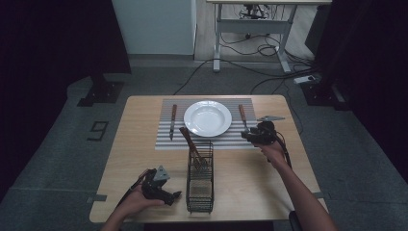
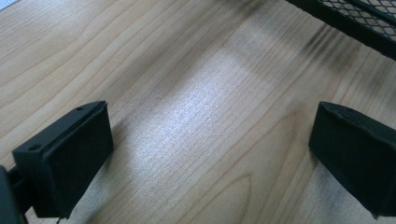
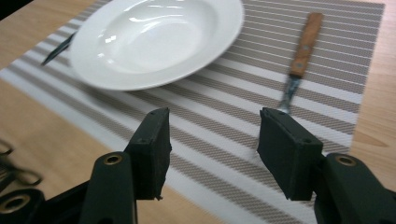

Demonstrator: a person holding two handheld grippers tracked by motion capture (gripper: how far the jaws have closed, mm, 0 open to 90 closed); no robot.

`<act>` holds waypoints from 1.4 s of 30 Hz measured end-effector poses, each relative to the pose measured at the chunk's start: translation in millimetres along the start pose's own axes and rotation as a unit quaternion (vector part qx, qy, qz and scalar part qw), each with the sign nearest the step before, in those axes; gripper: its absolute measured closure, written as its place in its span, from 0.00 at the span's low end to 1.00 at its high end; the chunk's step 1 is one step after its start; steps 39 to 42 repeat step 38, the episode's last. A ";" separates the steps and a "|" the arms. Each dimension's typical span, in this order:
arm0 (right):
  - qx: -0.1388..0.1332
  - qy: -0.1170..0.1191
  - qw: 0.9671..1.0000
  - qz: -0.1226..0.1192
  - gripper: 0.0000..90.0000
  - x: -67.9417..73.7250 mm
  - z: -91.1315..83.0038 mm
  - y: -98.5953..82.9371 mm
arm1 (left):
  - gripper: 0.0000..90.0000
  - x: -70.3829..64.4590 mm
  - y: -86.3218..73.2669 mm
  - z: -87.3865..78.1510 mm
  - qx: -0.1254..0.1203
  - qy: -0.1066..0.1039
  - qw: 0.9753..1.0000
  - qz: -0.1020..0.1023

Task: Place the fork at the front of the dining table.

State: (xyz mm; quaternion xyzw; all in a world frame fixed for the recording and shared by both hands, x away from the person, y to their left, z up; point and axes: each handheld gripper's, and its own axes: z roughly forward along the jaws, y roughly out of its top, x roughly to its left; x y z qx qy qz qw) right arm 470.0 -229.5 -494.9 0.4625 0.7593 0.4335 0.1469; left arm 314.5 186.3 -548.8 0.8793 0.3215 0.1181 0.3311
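A white deep plate sits in the middle of a striped placemat. A wooden-handled knife lies to its left. To the plate's right lies another wooden-handled utensil. My right gripper hovers open over the mat's near right part, just short of that utensil's metal end, nothing between its jaws. My left gripper rests open low over bare wood, just left of a black wire basket.
A wooden-handled utensil leans out of the wire basket's far end toward the plate. The wooden table has bare space to the left and right of the basket. Beyond the table are floor cables and a desk frame.
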 end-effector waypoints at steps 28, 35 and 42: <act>0.026 0.109 0.992 -0.064 0.46 76.6 -45.3 -51.5 | 0.00 -0.1 0.0 0.0 0.000 0.000 1.000 0.000; 0.031 0.102 0.992 -0.073 0.46 77.3 -42.3 -52.0 | 0.00 -0.1 0.0 0.0 0.000 0.000 1.000 0.000; 0.035 0.097 0.992 -0.076 0.45 77.0 -41.1 -53.1 | 0.00 -0.1 -0.1 -0.1 0.000 -0.001 1.000 0.000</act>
